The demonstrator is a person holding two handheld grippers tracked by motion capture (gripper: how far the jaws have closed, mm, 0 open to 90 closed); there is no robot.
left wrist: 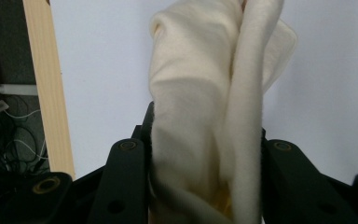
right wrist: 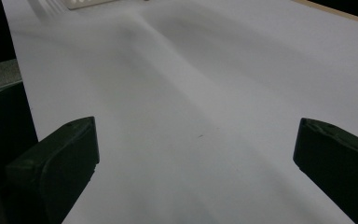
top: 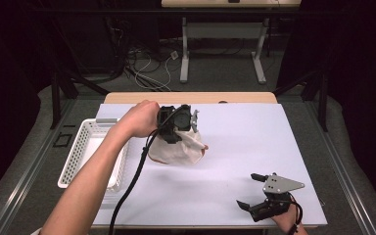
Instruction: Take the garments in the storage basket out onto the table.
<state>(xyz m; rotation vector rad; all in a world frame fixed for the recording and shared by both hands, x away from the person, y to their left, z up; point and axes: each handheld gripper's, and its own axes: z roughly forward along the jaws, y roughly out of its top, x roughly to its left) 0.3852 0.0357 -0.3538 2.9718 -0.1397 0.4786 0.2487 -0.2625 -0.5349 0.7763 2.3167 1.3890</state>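
Note:
A cream cloth hangs bunched below my left gripper, above the white table sheet left of its middle. In the left gripper view the cloth fills the space between the two black jaws, which press on its folds from both sides, so the gripper is shut on it. My right gripper rests low at the table's front right, its jaws wide apart. The right gripper view has its two black fingertips far apart over bare white sheet, the gripper holding nothing.
A white slotted basket stands at the table's left edge, beside the left forearm. The wooden table edge runs along the back. A black cable trails from the left gripper toward the front. Beyond the table are desk legs and floor cables.

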